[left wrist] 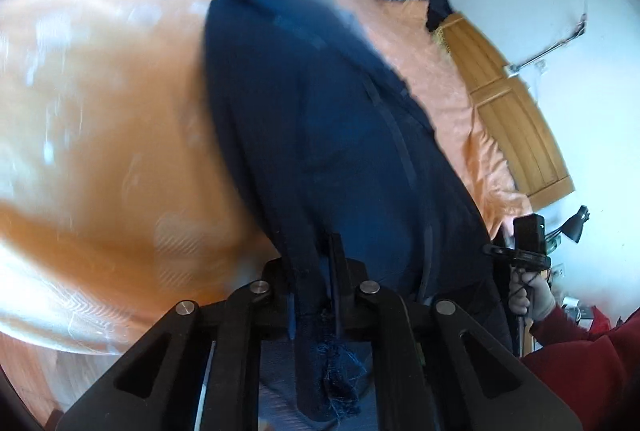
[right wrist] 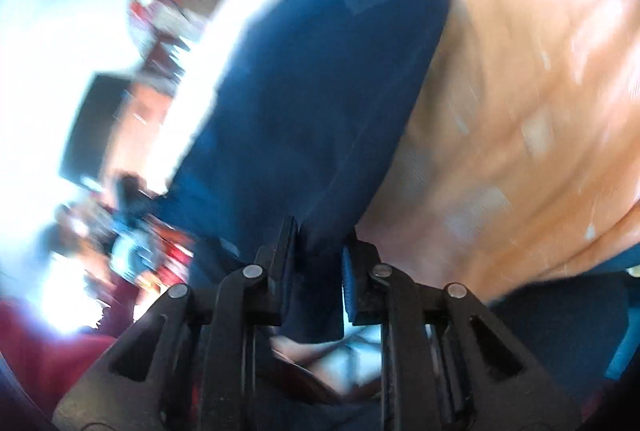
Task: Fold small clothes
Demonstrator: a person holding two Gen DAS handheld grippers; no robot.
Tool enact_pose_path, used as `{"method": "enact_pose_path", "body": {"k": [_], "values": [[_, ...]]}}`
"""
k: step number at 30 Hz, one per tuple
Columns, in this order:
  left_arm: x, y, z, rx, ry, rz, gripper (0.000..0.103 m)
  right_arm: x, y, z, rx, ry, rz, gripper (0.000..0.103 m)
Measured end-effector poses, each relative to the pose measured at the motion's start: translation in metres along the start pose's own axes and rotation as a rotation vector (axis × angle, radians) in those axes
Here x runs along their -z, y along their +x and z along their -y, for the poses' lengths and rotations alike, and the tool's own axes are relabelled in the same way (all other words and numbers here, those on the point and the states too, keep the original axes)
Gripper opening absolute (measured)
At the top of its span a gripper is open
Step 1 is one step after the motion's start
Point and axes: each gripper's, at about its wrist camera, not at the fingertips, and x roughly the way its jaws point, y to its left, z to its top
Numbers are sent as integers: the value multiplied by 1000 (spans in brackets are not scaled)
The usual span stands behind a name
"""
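An orange bedspread [left wrist: 100, 135] is seen beneath a dark blue garment [left wrist: 320, 135], which is stretched above it between both tools. One frayed hem is pinched by the left gripper [left wrist: 316, 271]; another edge is clamped in the right gripper [right wrist: 318, 251]. Both views are blurred.

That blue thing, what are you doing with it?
A person is folding navy blue jeans on a bed with an orange bedsheet. The left claw and the right claw are each shut on one end of the jeans, which stretch away across the sheet. Both views are blurred, so things are moving.
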Motion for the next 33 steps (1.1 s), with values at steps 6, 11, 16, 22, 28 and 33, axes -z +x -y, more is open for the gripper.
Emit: {"method": "enact_pose_path", "body": {"k": [6,11,16,22,28,33], "values": [[-48,-48,13,218,-83,237,11,-54,-50,-20,-167,31,216,15],[-125,-54,31,288,-70,327,11,-132,-58,-22,-183,23,311,7],[-225,-11,45,248,-18,305,11,-233,-26,-14,-131,-12,303,7],[-315,75,3,105,-93,221,26,-340,56,54,10,56,208,14],[-334,181,-75,-212,-183,5,54,-362,117,111,151,65,87,45],[-340,153,-61,-190,-130,159,68,-360,136,107,206,-42,61,55]]}}
